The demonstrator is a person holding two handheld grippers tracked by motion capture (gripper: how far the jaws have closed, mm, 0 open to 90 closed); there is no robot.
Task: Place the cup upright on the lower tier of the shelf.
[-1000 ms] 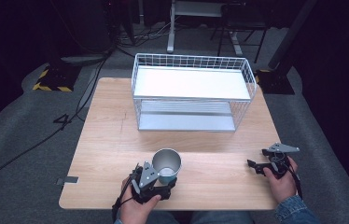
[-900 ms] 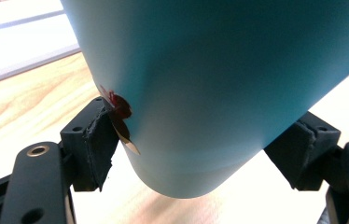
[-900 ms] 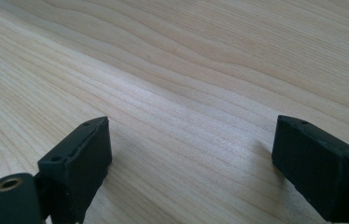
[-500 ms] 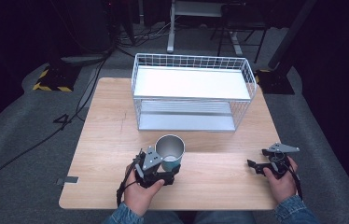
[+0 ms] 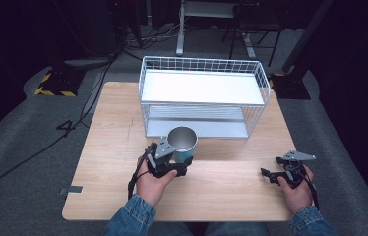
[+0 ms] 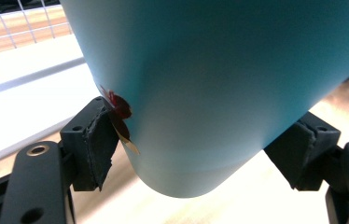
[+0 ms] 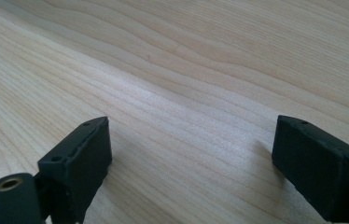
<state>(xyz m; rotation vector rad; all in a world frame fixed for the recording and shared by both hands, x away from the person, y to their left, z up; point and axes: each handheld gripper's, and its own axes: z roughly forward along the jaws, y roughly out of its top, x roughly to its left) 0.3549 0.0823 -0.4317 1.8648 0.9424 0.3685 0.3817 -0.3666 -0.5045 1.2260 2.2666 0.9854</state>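
Cup (image 5: pixel 182 143), teal outside, metal inside, sits clamped between the pads of your left tongs (image 5: pixel 178 160), upright, lifted off the bench (image 5: pixel 108 147) just short of the white wire rack (image 5: pixel 201 98). A red sticker (image 6: pixel 119 109) on it meets one pad. Your right tongs (image 5: pixel 270 174) gape wide over bare wood, well apart from the cup, holding nothing.

Light-blue cup (image 6: pixel 219 88) with red-brown sticker (image 6: pixel 119 112); white wire rack (image 5: pixel 202 93); pale wood-grain table (image 7: pixel 186 93).
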